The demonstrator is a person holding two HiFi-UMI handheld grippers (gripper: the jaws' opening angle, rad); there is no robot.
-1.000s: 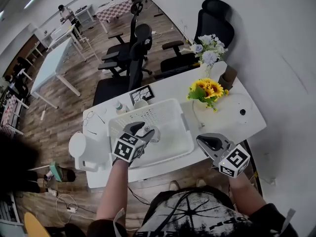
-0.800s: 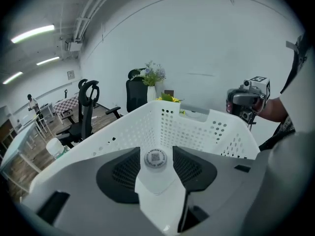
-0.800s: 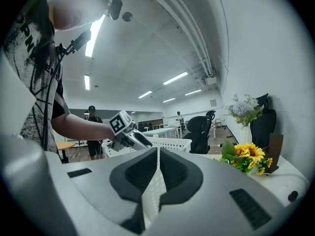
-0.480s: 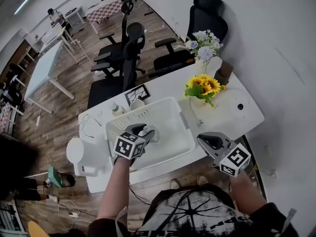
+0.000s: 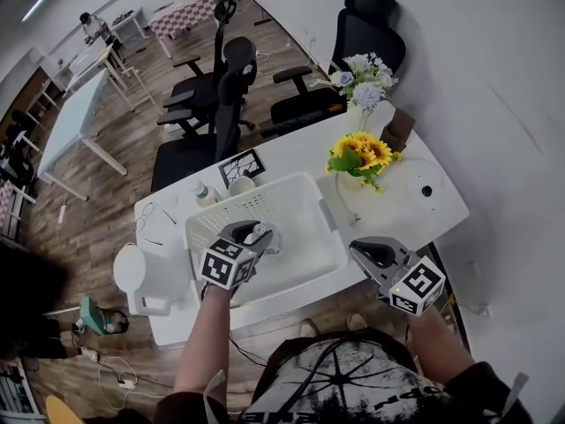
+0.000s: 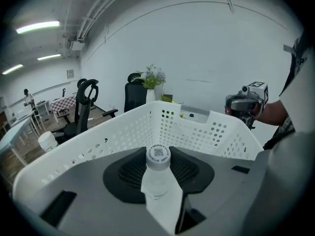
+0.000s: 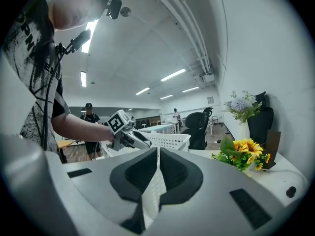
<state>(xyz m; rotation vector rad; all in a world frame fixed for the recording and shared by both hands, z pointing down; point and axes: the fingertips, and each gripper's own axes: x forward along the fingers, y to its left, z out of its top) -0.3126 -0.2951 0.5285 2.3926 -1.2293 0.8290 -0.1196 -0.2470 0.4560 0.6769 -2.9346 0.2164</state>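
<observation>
The left gripper (image 5: 254, 233) is gripping a small clear bottle (image 6: 158, 173) over the white basket (image 6: 206, 129) on the table (image 5: 397, 215), the right gripper (image 7: 157, 168) is resting with fingers closed and empty, and the smooth bottle could be slipping loose and missing the basket.

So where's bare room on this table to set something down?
Bare: the basket floor, under the bottle in the left tongs, and the table between basket and sunflowers. Crowded: the back-left corner, with small bottle, cup and card.
</observation>
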